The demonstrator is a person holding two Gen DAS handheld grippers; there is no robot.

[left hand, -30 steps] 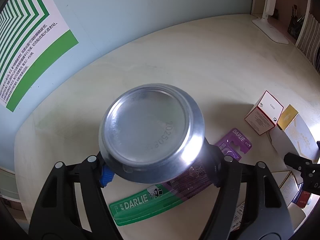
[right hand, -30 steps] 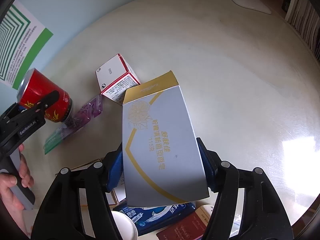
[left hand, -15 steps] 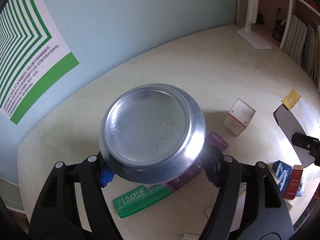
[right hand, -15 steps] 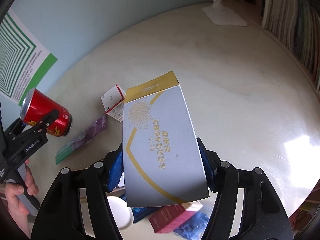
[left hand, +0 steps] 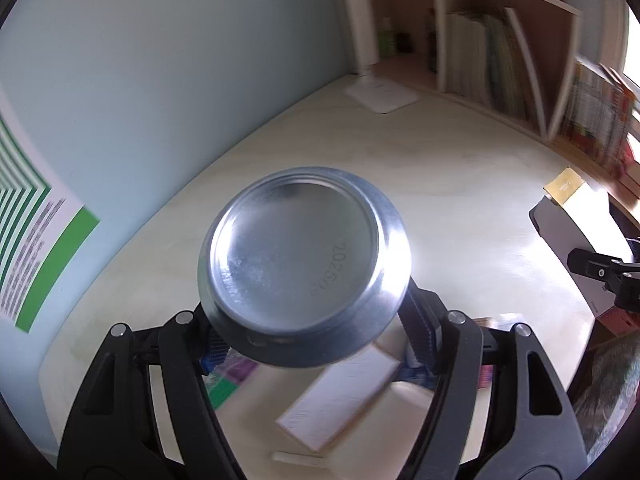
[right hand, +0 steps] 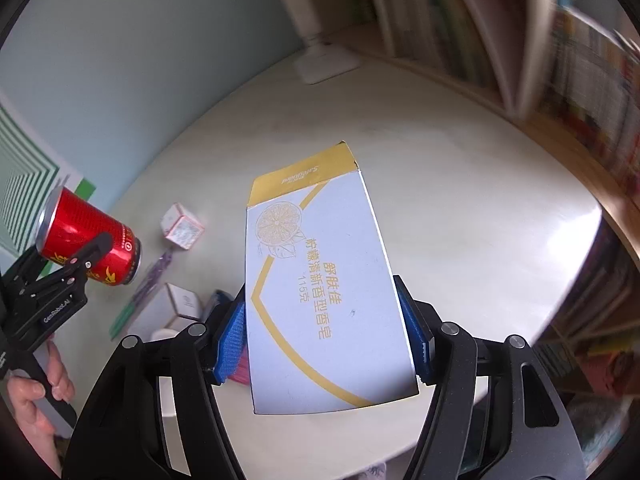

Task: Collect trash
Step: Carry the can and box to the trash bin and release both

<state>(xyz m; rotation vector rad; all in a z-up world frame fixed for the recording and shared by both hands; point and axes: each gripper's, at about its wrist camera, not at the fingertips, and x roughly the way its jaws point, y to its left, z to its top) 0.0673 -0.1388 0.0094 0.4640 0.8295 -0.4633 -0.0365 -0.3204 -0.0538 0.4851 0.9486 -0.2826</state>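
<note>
Can [left hand: 304, 268], red-bodied with bare silver base, is clamped by left gripper [left hand: 316, 340]; white-and-gold soap box [right hand: 324, 292], at 3 o'clock, is clamped by right gripper [right hand: 324, 344].

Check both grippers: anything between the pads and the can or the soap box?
Nothing visible. The left gripper has its pads directly on the red can; the right gripper clamps the white-and-gold soap box by its side edges. No bin is in view, so that path can't be judged.

Left gripper [left hand: 310, 344] clamped on a can [left hand: 304, 270] — silver base faces the camera, above the pale table [left hand: 460, 184]. Blurred white box [left hand: 340, 396] below; lamp base [left hand: 382, 96] and bookshelf [left hand: 500, 64] beyond — right edge shows another gripper with a box [left hand: 568, 208].
</note>
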